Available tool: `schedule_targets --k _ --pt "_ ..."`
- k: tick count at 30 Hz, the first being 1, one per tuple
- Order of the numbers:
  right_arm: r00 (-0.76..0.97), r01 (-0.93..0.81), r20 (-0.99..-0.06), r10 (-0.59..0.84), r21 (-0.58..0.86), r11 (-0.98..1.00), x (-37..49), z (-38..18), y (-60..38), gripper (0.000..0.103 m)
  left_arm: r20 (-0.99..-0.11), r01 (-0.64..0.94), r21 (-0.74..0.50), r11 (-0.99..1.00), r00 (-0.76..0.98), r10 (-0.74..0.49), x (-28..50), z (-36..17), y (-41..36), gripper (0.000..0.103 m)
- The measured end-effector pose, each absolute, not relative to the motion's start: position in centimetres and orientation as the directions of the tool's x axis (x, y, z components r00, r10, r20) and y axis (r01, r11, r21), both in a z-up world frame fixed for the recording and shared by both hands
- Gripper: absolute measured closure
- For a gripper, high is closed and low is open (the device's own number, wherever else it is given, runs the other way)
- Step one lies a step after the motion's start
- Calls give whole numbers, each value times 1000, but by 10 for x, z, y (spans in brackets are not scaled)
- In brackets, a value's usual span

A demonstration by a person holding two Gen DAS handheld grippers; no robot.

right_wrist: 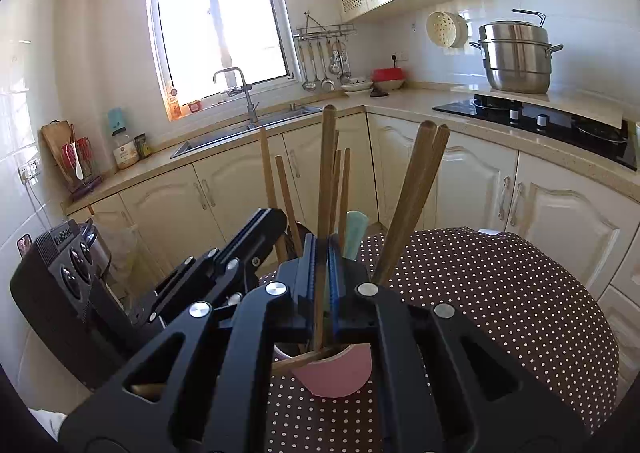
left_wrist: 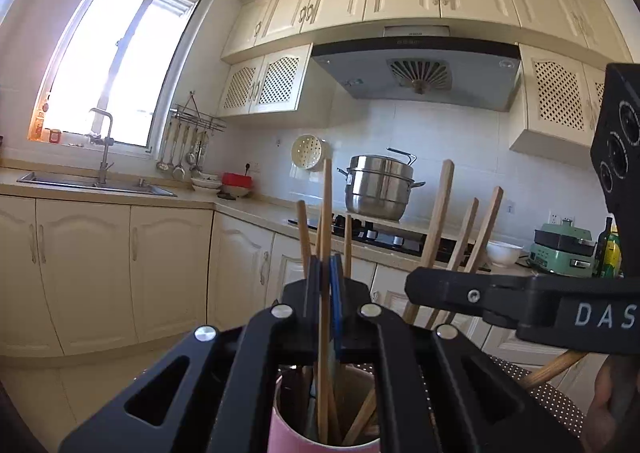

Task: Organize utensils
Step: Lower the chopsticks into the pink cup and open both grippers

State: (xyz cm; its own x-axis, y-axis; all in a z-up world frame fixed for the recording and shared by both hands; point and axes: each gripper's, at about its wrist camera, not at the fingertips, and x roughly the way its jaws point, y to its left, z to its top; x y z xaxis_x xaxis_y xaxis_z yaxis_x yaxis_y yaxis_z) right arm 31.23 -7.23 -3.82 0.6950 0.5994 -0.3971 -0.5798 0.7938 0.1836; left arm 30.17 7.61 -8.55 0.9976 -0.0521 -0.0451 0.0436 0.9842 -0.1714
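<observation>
Black-linked left gripper is seen pinching one tall wooden chopstick that stands in the pink cylindrical cup directly beneath. Right gripper is likewise closed on a wooden stick rising from the same cup, which rests on the brown polka-dot tablecloth. Most wooden utensils are judged already gathered in the cup; the two pinched pieces remain to be released or seated. Beyond, a steel steamer pot is noted on the stove.
</observation>
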Motion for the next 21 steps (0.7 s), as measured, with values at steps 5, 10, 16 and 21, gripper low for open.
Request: schedule_targets --k 5,10,16,21 --pt "701 -566 -401 590 191 802 309 -38 -74 96 -87 72 -215 974 992 -93 298 -86 83 96" --pt "708 -558 -386 592 208 803 303 -31 -78 95 -97 79 -222 972 990 -103 287 -83 85 68" --pt "746 -532 -345 570 206 821 290 -18 -90 58 -111 63 -240 969 990 -92 269 -68 92 46" --pt "782 -511 -294 550 204 835 276 -6 -100 46 -131 37 -218 975 989 -67 250 -49 89 38"
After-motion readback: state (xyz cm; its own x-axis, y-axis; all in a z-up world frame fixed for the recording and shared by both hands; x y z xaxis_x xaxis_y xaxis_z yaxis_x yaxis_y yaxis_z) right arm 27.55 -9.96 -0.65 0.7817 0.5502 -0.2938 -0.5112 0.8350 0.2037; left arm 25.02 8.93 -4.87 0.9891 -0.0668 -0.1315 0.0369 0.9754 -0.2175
